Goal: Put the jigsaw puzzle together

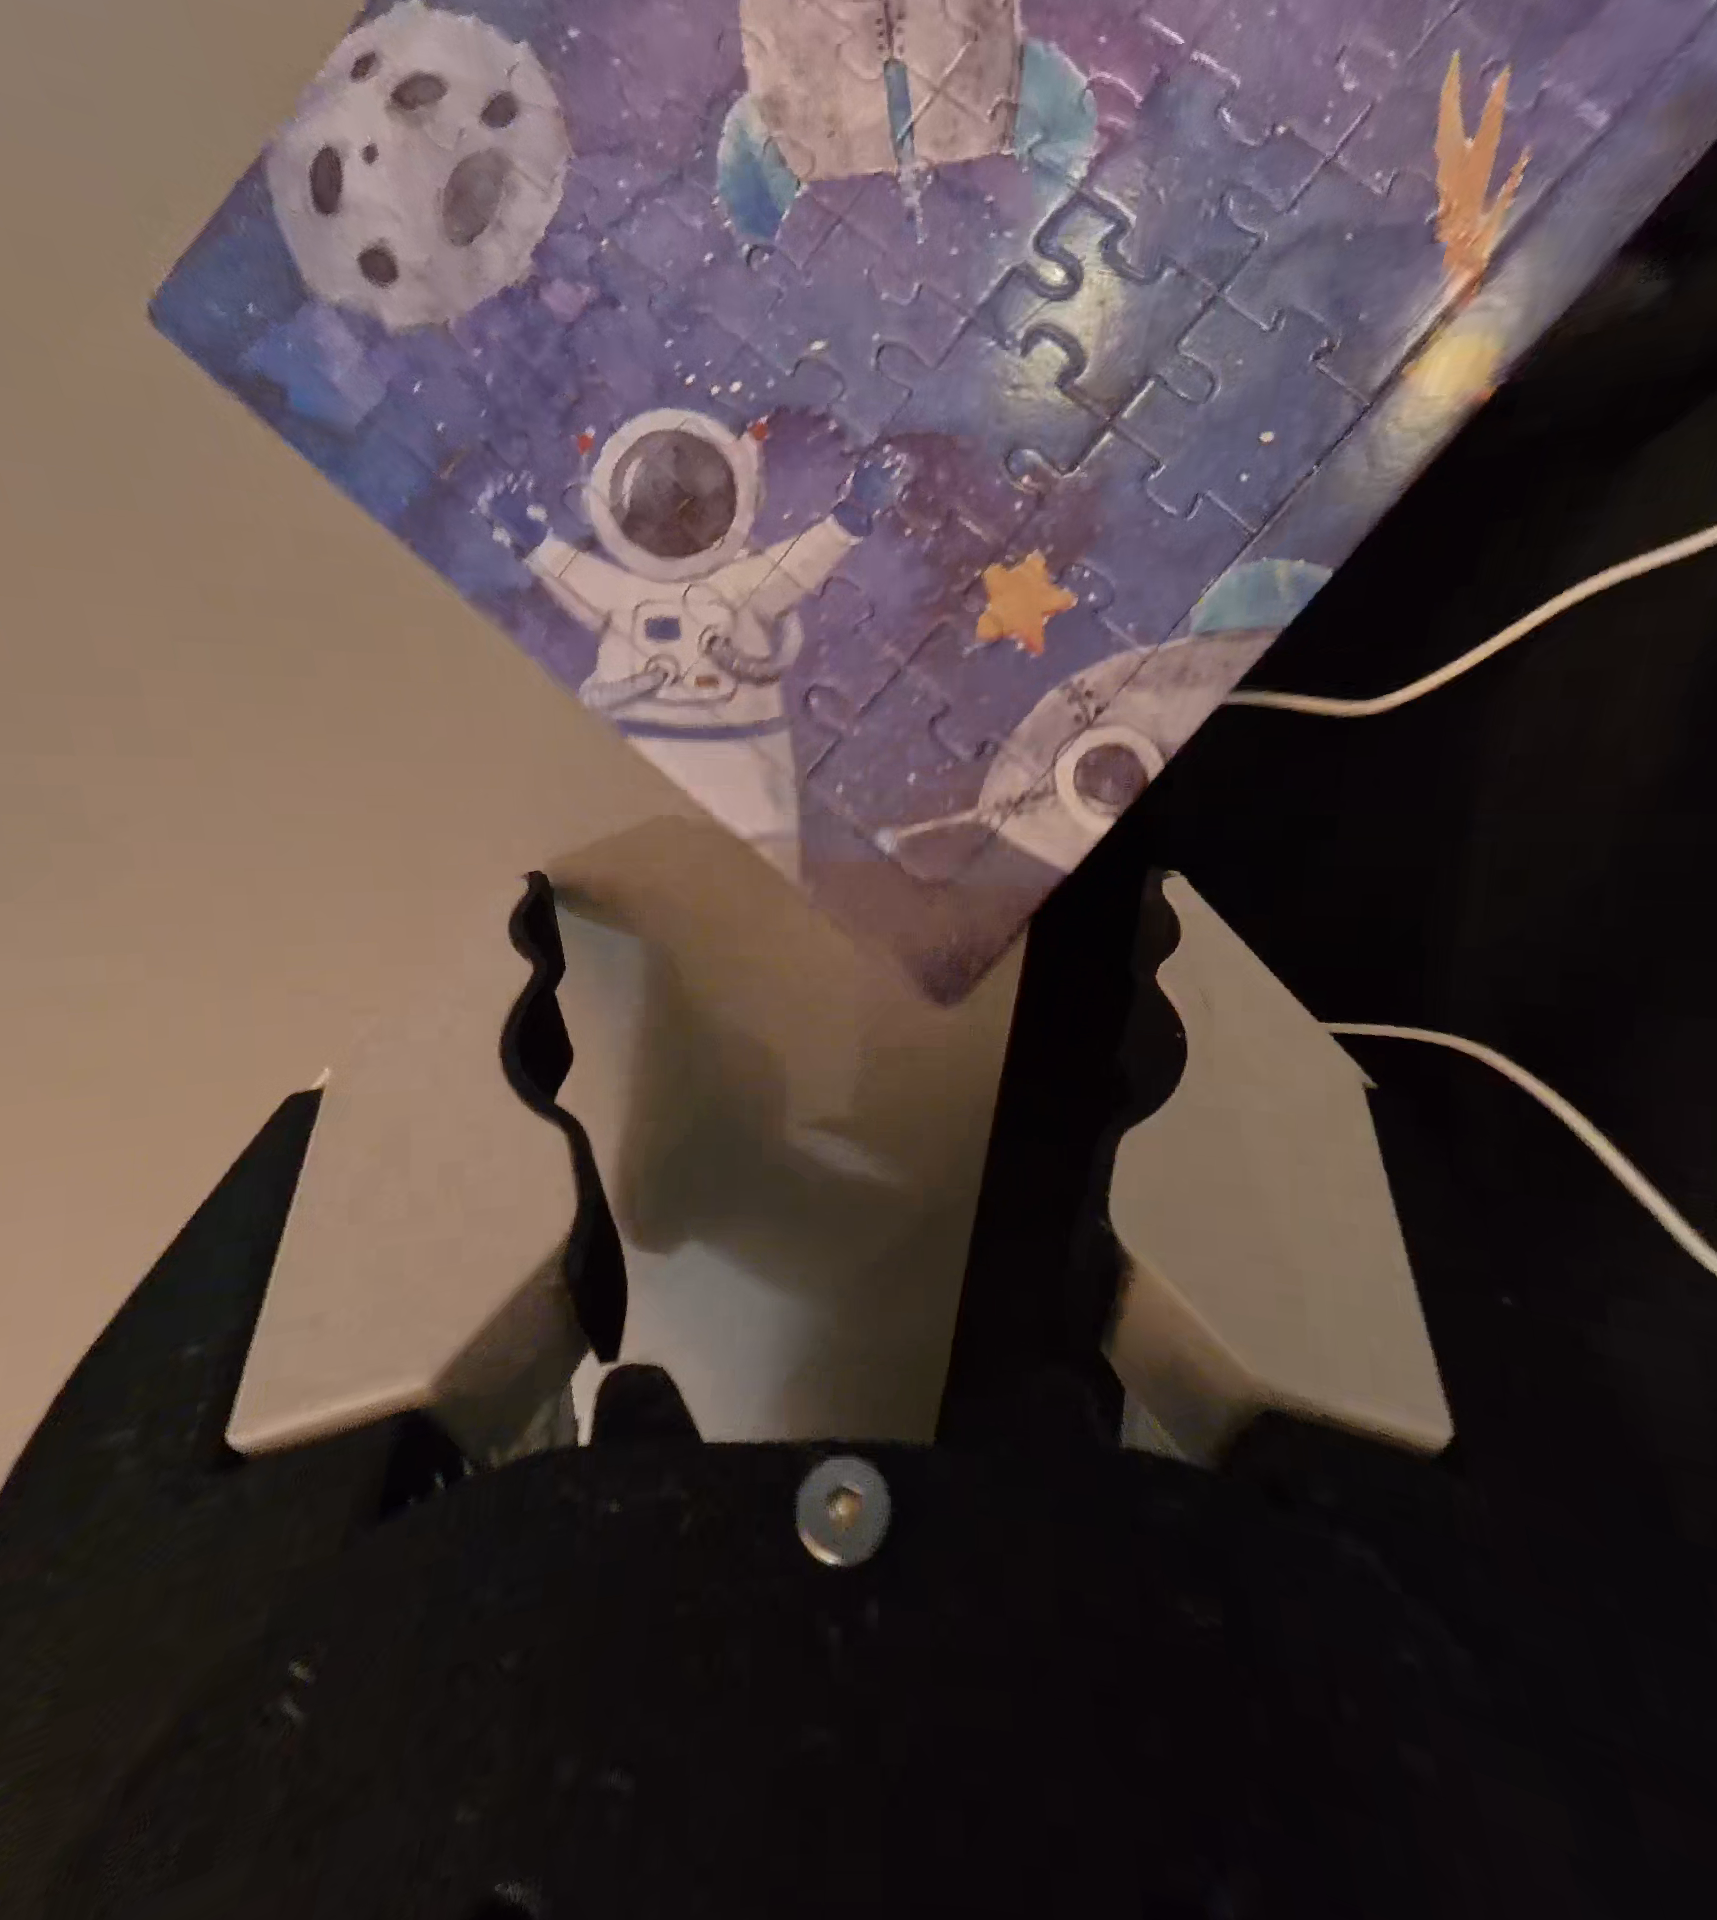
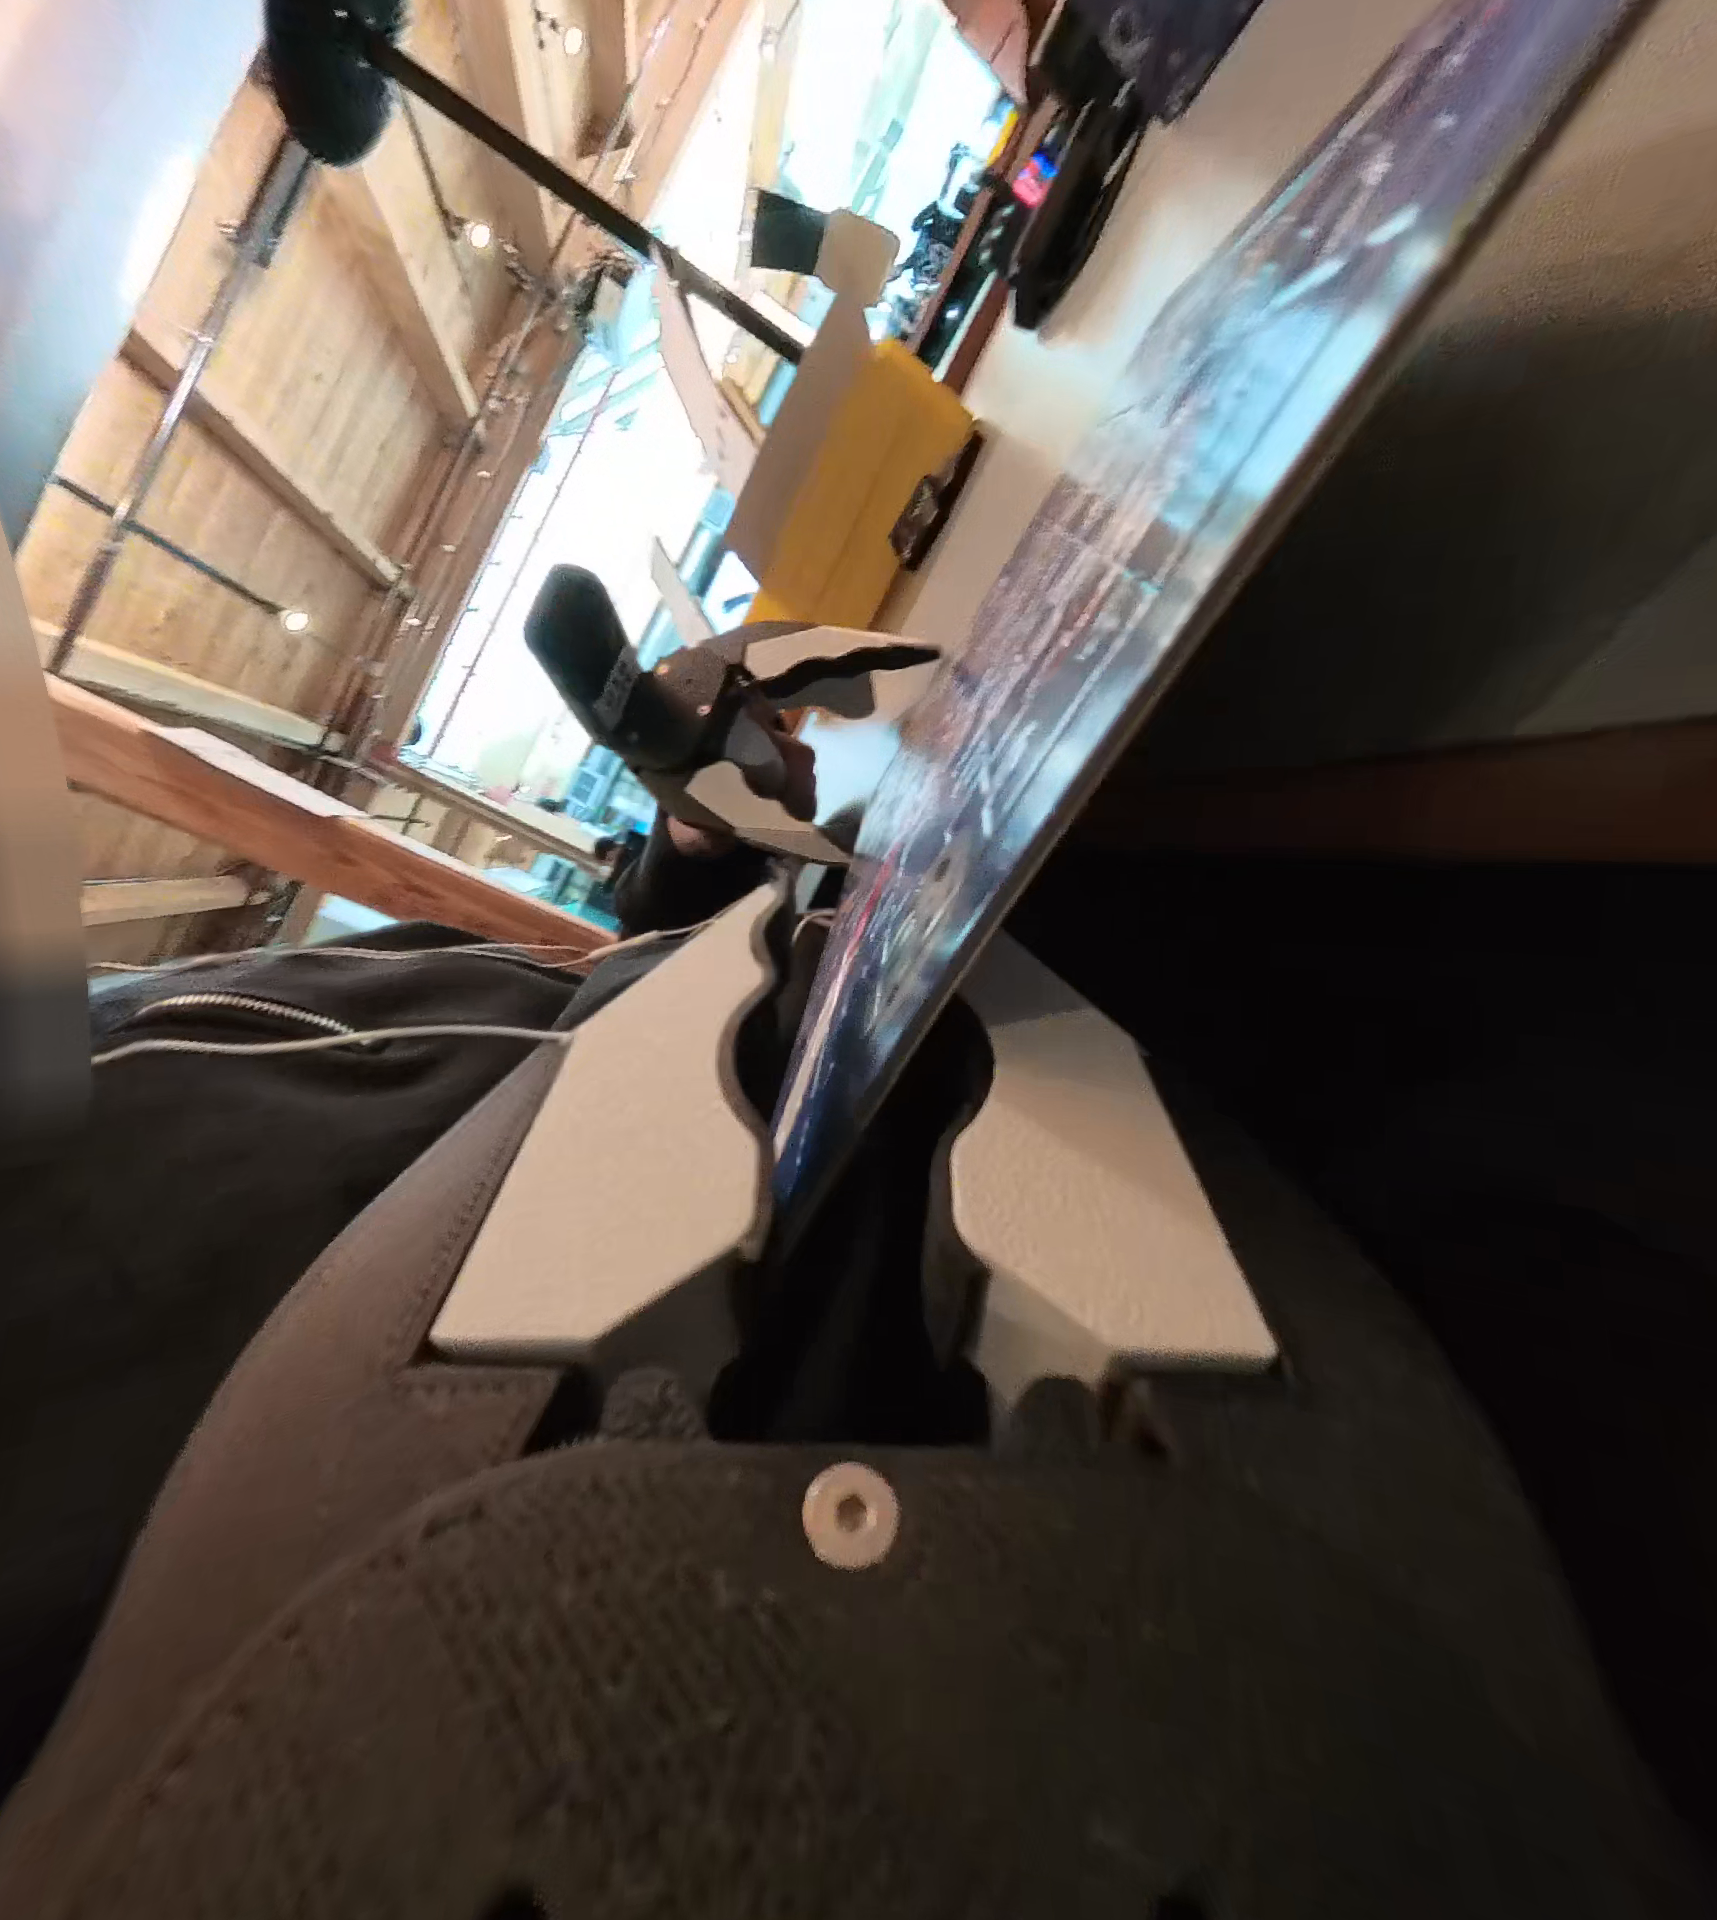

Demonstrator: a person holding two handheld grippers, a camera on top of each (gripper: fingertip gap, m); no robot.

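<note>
Assembled puzzle board (image 2: 1093, 665) pinched at edge by right gripper (image 2: 859, 1132) (board tilted); left gripper (image 1: 833, 935) spread, empty.

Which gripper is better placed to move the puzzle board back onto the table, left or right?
Right, most likely. The right gripper has the puzzle board edge between its fingers, seemingly gripped. The left gripper is open, hovering at the board's corner over the table, holding nothing.
</note>
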